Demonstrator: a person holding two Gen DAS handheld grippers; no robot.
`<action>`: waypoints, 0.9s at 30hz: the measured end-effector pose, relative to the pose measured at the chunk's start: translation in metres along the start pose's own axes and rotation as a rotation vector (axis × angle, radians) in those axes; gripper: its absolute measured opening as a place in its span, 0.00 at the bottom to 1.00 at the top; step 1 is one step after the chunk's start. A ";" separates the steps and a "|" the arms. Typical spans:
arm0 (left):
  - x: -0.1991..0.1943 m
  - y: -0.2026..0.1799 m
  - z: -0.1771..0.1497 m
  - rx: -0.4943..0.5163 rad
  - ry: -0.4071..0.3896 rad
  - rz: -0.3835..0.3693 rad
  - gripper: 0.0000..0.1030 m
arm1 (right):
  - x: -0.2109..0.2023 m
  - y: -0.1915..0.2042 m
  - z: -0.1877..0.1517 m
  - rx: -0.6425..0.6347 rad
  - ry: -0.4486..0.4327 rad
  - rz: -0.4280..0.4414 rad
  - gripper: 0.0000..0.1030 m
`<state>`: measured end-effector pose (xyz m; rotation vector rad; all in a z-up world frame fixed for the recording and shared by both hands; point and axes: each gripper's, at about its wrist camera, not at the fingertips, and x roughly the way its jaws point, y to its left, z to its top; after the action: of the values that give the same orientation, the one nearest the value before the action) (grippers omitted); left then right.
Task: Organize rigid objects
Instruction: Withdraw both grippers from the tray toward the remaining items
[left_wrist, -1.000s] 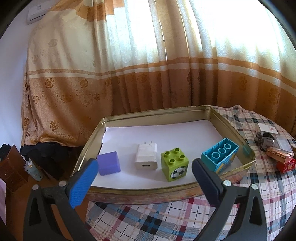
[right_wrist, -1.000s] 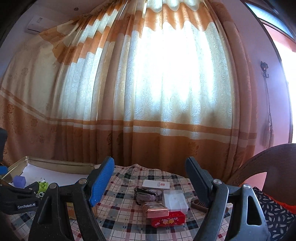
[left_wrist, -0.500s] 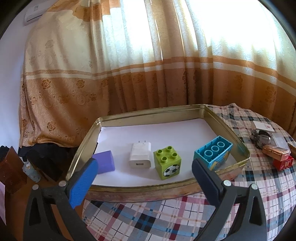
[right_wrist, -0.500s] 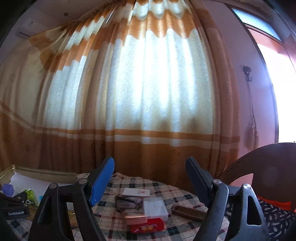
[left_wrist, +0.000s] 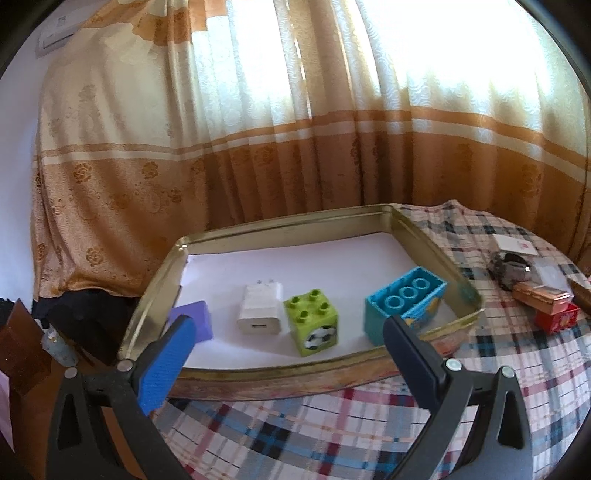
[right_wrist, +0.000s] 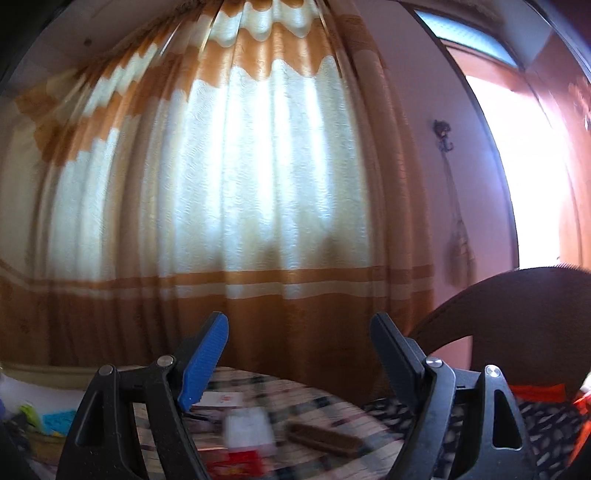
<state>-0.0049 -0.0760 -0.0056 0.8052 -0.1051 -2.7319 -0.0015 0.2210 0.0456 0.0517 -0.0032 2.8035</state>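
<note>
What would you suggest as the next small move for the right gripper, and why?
Probably tip the right gripper down toward the brown comb. Its jaws stand open and empty, aimed at the curtain above the loose items, while four objects already sit in the metal tray.

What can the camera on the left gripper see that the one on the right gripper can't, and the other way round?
Only the left wrist view shows the inside of the gold metal tray: a purple block, a white plug charger, and the football picture on the green studded brick. Only the right wrist view shows a dark wooden chair back and a bright doorway. Both show the orange-and-cream curtain, the checked tablecloth, the turquoise brick, a white card, and open, empty jaws.
</note>
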 end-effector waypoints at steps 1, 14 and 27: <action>-0.001 -0.004 0.000 0.017 -0.005 -0.003 0.99 | 0.002 -0.005 0.000 0.002 0.017 0.000 0.79; -0.022 -0.070 0.003 0.164 -0.039 -0.215 0.99 | 0.018 -0.064 -0.007 0.145 0.121 -0.043 0.79; -0.016 -0.143 0.013 0.210 0.062 -0.399 0.99 | 0.026 -0.069 -0.014 0.203 0.211 0.002 0.79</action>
<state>-0.0357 0.0650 -0.0077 1.0675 -0.2457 -3.1022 -0.0039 0.2953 0.0324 -0.1952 0.3307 2.7863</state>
